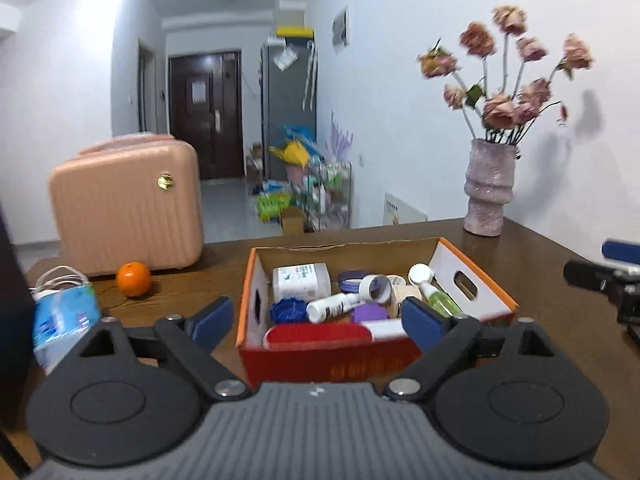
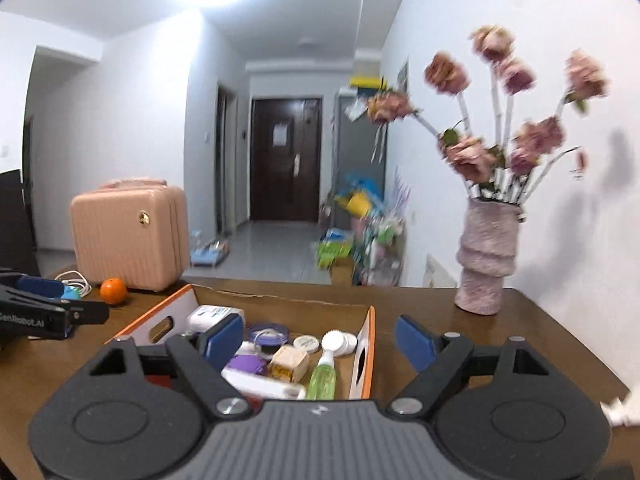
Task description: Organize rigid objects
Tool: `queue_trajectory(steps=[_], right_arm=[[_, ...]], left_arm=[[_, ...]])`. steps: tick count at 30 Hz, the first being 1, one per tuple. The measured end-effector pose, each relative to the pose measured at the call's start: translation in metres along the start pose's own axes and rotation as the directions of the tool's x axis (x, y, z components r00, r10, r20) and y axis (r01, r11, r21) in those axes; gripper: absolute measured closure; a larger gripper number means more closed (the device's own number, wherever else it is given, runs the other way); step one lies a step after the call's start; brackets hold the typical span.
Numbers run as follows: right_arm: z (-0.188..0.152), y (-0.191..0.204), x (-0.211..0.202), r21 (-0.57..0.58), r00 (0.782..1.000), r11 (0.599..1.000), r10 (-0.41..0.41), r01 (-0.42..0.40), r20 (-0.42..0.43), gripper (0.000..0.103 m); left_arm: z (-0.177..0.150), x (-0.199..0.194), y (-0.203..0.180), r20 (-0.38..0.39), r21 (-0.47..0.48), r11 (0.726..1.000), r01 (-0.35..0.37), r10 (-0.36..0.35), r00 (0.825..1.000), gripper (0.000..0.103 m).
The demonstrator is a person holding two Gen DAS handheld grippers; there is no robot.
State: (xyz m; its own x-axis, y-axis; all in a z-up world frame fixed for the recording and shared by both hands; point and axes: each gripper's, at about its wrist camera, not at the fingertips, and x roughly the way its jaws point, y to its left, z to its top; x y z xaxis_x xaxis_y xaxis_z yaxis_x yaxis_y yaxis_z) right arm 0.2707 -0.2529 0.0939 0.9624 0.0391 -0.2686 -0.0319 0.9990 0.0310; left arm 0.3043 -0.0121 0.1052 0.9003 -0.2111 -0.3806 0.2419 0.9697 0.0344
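Both jaws spread and empty, I hover the left hand-held gripper (image 1: 318,320) and right hand-held gripper (image 2: 320,340) over the cardboard box (image 1: 476,286) of bottles and jars on the worktop (image 1: 560,340), so I'd pick one clear item and close squarely.

black linkage arms, blue fingers (image 1: 212,317), silver screws

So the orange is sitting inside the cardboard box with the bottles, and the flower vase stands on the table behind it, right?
Not quite. The orange lies on the table outside the cardboard box, to its left, in front of the pink case; the left wrist view shows it. The bottles are in the box, and the flower vase stands on the table behind it.
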Motion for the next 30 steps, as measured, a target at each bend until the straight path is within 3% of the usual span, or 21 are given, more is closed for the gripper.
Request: queue_trajectory(steps=[5, 8, 11, 15, 18, 21, 24, 30], right_arm=[[-0.055, 0.022, -0.071, 0.079, 0.997, 0.997, 0.000, -0.007, 0.080, 0.018], [-0.088, 0.038, -0.114, 0.048, 0.992, 0.999, -0.030, 0.024, 0.124, 0.014], [-0.111, 0.049, -0.158, 0.017, 0.995, 1.000, -0.007, 0.005, 0.104, 0.010], [-0.145, 0.053, -0.226, 0.037, 0.993, 0.999, -0.026, 0.022, 0.116, 0.000], [-0.150, 0.058, -0.224, 0.087, 0.997, 0.996, -0.006, -0.001, 0.074, 0.000], [-0.163, 0.063, -0.227, 0.095, 0.995, 0.996, -0.006, -0.004, 0.103, 0.000], [-0.168, 0.064, -0.222, 0.100, 0.998, 0.995, -0.009, 0.003, 0.057, 0.000], [-0.169, 0.063, -0.221, 0.113, 0.998, 0.993, -0.029, 0.022, 0.059, 0.000]], left_arm=[[-0.055, -0.073, 0.002, 0.046, 0.018, 1.000, 0.006, -0.007, 0.999, 0.001], [-0.090, -0.117, 0.004, 0.064, 0.022, 0.999, -0.030, 0.029, 0.998, 0.000], [-0.129, -0.163, 0.005, 0.104, 0.027, 0.997, -0.065, 0.062, 0.993, 0.000], [-0.171, -0.203, 0.009, 0.050, -0.017, 0.989, -0.146, 0.147, 0.988, 0.000], [-0.174, -0.207, 0.004, 0.027, -0.004, 0.994, -0.108, 0.108, 0.994, 0.000], [-0.171, -0.200, 0.000, 0.042, 0.021, 0.990, -0.137, 0.136, 0.990, 0.000], [-0.172, -0.199, 0.003, 0.039, -0.003, 0.993, -0.115, 0.115, 0.993, 0.000], [-0.175, -0.199, 0.002, 0.040, 0.008, 0.995, -0.102, 0.102, 0.994, 0.000]])
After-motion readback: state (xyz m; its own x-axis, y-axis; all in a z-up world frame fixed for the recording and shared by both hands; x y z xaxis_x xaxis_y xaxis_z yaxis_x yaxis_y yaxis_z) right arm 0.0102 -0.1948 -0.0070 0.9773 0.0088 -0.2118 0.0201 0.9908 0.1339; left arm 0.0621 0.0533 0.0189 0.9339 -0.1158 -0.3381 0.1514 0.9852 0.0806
